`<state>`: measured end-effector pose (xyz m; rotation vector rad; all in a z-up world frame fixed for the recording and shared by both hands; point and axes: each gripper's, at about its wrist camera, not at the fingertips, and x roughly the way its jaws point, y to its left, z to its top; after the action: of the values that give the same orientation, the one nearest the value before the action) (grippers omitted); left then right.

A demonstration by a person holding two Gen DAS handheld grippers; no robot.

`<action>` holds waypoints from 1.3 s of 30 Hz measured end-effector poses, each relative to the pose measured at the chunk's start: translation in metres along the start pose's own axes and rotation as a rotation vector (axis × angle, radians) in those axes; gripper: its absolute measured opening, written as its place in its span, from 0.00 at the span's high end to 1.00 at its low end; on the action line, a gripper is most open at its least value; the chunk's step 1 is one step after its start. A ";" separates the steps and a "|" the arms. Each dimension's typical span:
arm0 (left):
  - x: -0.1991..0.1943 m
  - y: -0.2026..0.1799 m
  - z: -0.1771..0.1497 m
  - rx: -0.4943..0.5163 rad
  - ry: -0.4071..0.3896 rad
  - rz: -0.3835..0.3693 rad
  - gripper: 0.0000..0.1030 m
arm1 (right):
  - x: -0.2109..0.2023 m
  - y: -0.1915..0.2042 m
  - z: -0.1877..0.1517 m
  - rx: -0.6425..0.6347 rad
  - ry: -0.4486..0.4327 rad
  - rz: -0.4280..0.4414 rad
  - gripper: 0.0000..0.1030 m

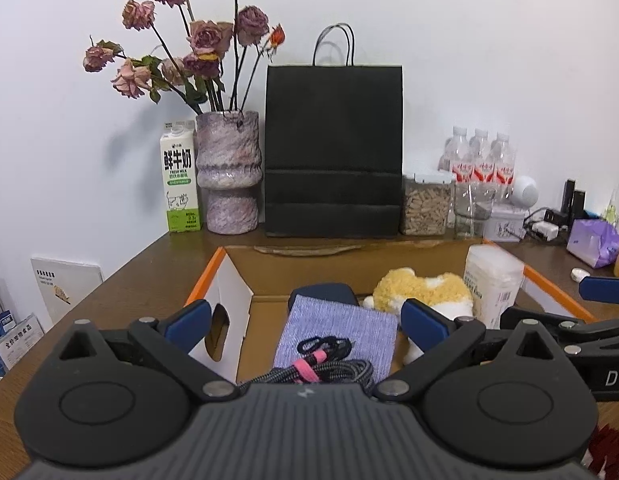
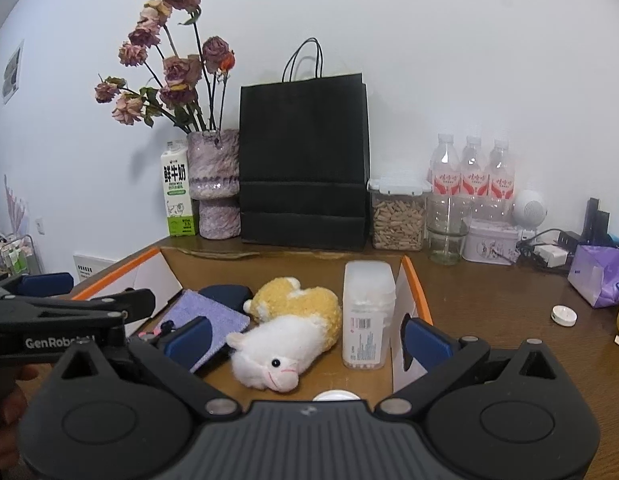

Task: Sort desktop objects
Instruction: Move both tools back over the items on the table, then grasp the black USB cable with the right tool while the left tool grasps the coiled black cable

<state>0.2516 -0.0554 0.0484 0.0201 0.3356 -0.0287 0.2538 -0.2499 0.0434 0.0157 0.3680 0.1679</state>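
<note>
An open cardboard box with orange edges sits on the brown desk and holds several objects. Inside lie a purple cloth pouch, a dark blue case, a braided cable with a pink tie, a yellow-and-white plush toy and an upright cotton-swab container. My left gripper hovers open over the pouch and cable, holding nothing. My right gripper stands open above the plush toy, apart from it. The left gripper also shows at the left edge of the right wrist view.
Against the wall stand a milk carton, a vase of dried roses, a black paper bag, a pellet jar, a glass, three water bottles and a tin. A purple packet and a small white cap lie right.
</note>
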 end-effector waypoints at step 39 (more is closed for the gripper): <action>-0.103 0.040 -0.066 0.012 0.148 0.020 0.00 | -0.120 -0.036 -0.090 -0.046 0.239 -0.070 0.11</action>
<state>0.1339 -0.0111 0.0205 0.0379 0.4828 -0.0093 0.1170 -0.3068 0.0009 -0.0631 0.6018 0.1095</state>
